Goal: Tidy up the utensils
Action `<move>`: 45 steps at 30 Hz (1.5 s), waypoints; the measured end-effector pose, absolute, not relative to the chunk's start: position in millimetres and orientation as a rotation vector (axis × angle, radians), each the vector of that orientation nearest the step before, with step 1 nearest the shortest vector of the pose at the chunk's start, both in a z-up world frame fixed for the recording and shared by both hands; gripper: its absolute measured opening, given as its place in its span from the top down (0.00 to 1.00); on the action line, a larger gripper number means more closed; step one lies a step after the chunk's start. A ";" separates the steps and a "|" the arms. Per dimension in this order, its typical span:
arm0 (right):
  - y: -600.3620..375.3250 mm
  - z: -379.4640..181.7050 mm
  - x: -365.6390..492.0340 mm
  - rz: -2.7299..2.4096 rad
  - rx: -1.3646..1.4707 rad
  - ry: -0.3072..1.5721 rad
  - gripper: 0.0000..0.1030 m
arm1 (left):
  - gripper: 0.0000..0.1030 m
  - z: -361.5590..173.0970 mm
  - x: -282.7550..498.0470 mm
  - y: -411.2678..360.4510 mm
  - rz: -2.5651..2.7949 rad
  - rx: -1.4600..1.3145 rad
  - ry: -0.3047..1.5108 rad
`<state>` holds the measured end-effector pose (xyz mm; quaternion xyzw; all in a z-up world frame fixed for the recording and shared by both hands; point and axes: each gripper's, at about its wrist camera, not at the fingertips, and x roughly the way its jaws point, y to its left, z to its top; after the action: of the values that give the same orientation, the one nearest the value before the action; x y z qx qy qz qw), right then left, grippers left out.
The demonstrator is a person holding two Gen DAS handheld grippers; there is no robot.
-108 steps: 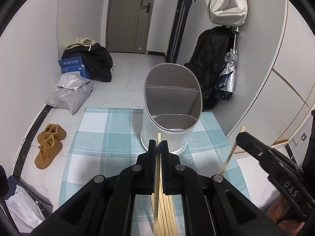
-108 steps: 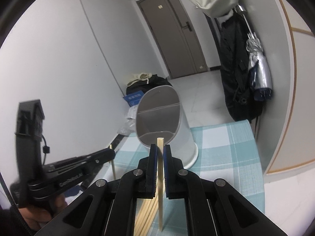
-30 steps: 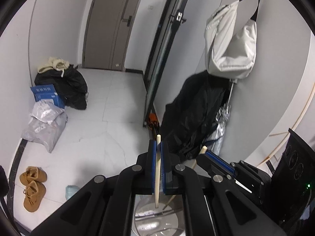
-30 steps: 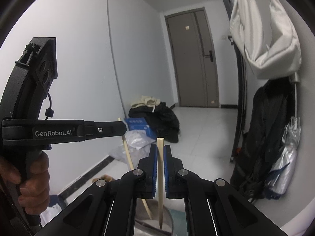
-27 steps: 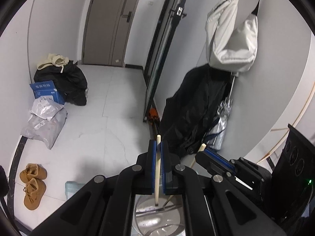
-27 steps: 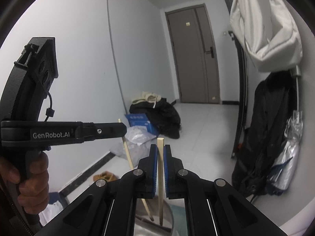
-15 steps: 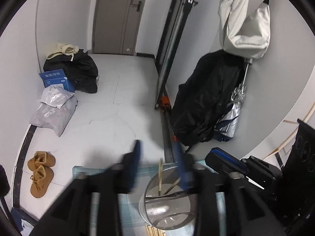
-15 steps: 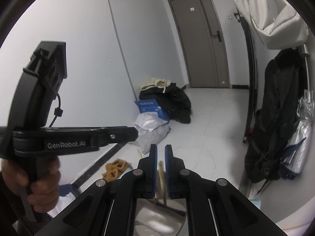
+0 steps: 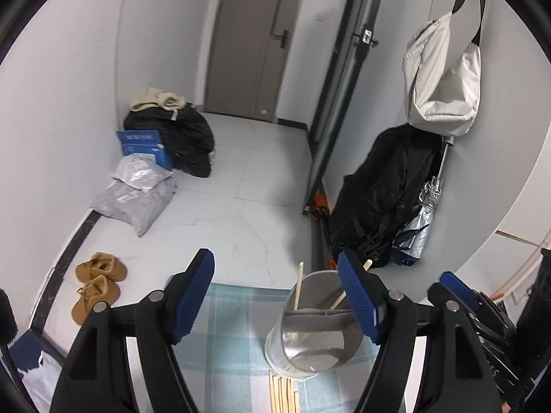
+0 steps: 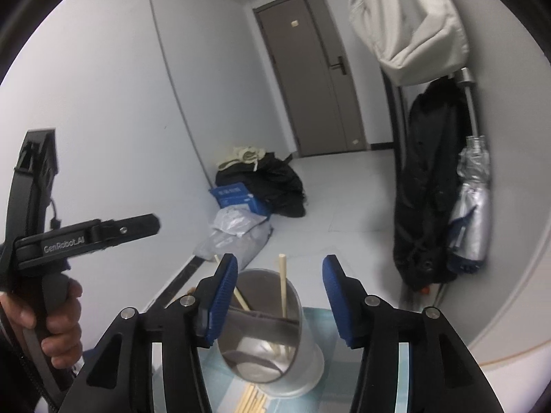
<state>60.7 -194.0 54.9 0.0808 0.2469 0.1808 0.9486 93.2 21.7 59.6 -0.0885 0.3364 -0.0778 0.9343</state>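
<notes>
Gaping wide, left tongs (image 9: 275,296) and right tongs (image 10: 279,296) hover over holder (image 10: 303,340) containing 2 chopsticks (image 10: 283,284).

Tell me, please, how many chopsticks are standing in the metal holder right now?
2: one chopstick stands nearly upright in the metal holder, and a second chopstick leans in the same rear compartment. More lie loose on the cloth, partly hidden.

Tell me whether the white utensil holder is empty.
Not empty: two wooden chopsticks stand leaning in the rear compartment of the white cylindrical utensil holder. More chopsticks lie outside on the checked cloth.
</notes>
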 end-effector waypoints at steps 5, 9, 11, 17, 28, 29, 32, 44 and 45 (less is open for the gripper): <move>-192.6 61.6 28.7 0.328 0.137 0.448 0.37 | 0.23 63.2 62.5 17.1 -0.126 -0.173 0.648; -191.4 66.0 5.6 0.314 0.152 0.421 0.31 | 0.20 67.2 42.5 13.4 -0.107 -0.143 0.605; -190.5 66.4 -6.2 0.310 0.152 0.408 0.30 | 0.19 69.2 32.4 11.6 -0.103 -0.134 0.582; -190.3 62.1 -32.5 0.287 0.170 0.385 0.19 | 0.08 63.4 7.8 9.6 -0.085 -0.131 0.531; -188.9 24.3 -54.2 0.263 0.157 0.456 0.15 | 0.08 33.8 -11.5 9.0 -0.089 -0.107 0.556; -189.7 19.8 -54.2 0.259 0.158 0.466 0.15 | 0.08 31.2 -13.2 8.3 -0.087 -0.103 0.557; -190.0 9.4 -55.7 0.247 0.158 0.483 0.15 | 0.08 22.5 -16.4 7.0 -0.077 -0.103 0.562; -186.6 -36.9 -41.5 0.223 0.124 0.624 0.15 | 0.08 -36.9 -7.7 18.1 -0.068 -0.140 0.695; -185.6 -41.5 -38.9 0.223 0.122 0.642 0.15 | 0.08 -42.6 -6.1 18.2 -0.066 -0.140 0.710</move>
<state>-38.9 -185.6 -41.5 0.0598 0.3149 0.1092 0.9409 -6.1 18.2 -42.6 -0.0685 0.3474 -0.0324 0.9347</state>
